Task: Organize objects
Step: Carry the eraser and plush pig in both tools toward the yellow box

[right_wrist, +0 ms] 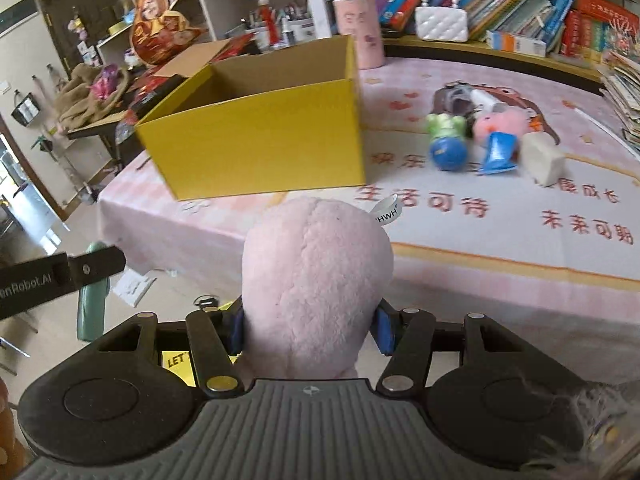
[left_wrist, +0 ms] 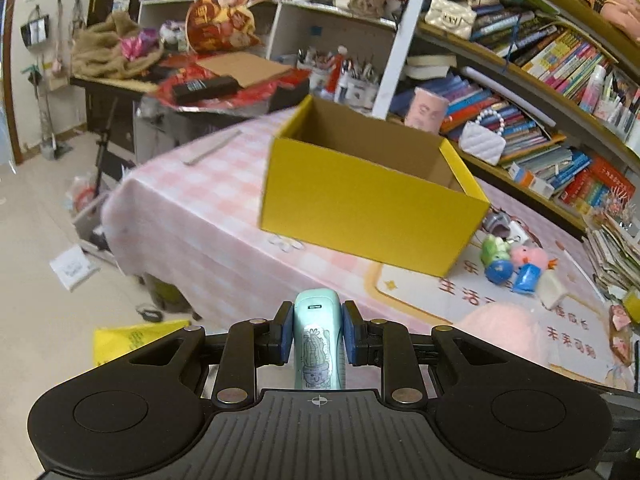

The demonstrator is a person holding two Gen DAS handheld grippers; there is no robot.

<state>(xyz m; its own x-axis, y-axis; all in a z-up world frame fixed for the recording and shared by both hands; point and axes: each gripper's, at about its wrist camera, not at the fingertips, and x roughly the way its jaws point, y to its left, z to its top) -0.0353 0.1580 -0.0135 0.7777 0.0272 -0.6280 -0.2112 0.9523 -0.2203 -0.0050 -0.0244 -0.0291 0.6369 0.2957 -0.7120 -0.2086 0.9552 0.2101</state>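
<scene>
Left gripper (left_wrist: 317,334): blue pads clamped on both sides of a mint-green gadget (left_wrist: 318,340) with a cactus sticker, held upright, off the near-left edge of the table (left_wrist: 192,216), above the floor. Ahead of it, the yellow box (left_wrist: 368,212) sits open-topped on the pink checked cloth, inside looks bare brown cardboard from both views. Right gripper (right_wrist: 310,326): jaws closed on a pink plush toy (right_wrist: 316,280), white tag (right_wrist: 387,210) sticking out at its upper right; plush blocks most of the fingers, only blue pad edges visible. It hangs at the near table edge, box just beyond it to the left. Right of the box, still on the table, a cluster: green toy (right_wrist: 445,126), blue ball (right_wrist: 448,154), pink pig plush (right_wrist: 500,124), blue tube (right_wrist: 498,152), white block (right_wrist: 544,160), touching or nearly so. Grey item (right_wrist: 454,96) behind them, can't tell what. Pink cylinder (right_wrist: 360,32) stands past the box's far corner by the bookshelf (right_wrist: 520,8).
</scene>
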